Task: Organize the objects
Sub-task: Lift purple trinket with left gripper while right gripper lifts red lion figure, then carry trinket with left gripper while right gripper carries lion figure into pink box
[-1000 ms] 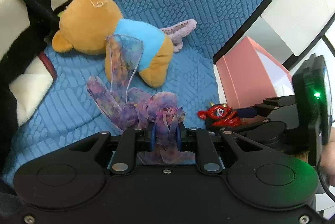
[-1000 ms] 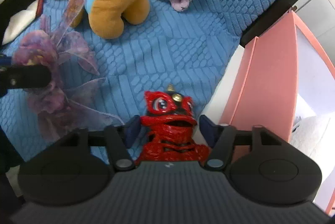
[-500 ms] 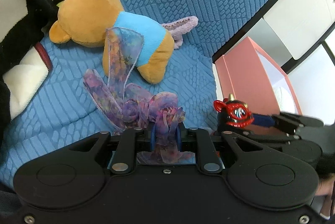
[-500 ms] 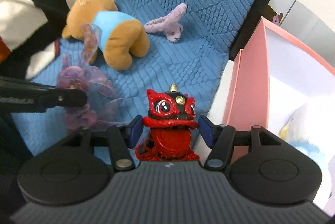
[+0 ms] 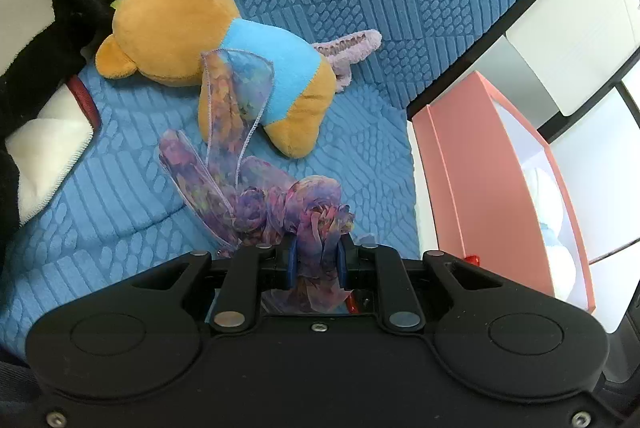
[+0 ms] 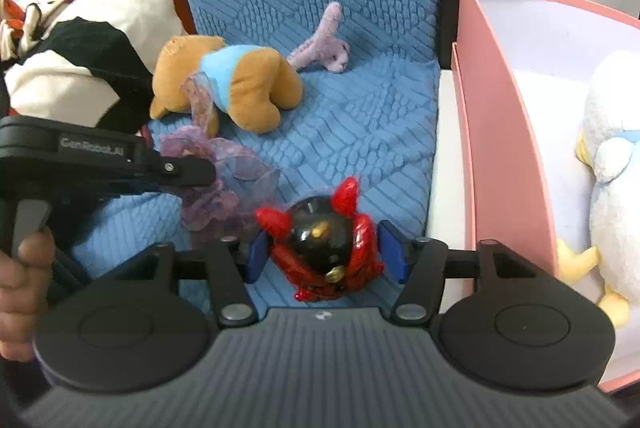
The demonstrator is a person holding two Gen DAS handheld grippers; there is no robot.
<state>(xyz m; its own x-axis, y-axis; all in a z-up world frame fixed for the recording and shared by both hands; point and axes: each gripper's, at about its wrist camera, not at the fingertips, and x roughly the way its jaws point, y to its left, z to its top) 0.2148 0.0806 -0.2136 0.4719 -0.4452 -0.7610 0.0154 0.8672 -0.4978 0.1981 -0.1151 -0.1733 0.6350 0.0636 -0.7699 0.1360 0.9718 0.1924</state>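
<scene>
Between the blue pads of the right gripper (image 6: 323, 251) sits the red lion toy (image 6: 326, 248), squeezed on both sides, above the blue cushion (image 6: 360, 132), near the pink box (image 6: 504, 148). The left gripper (image 5: 316, 260) pinches the purple ribbon (image 5: 280, 204) tight.

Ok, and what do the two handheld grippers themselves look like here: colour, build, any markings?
Both are black plastic with two round discs on the body, silver pivot pins on the linkage arms and blue pads on the fingers. The left gripper has a smooth matte body; seen from the side in the right wrist view it carries pale "GenRobot.AI" lettering. The right gripper has a ribbed dark grey top. No cables or sleeves are visible.
</scene>
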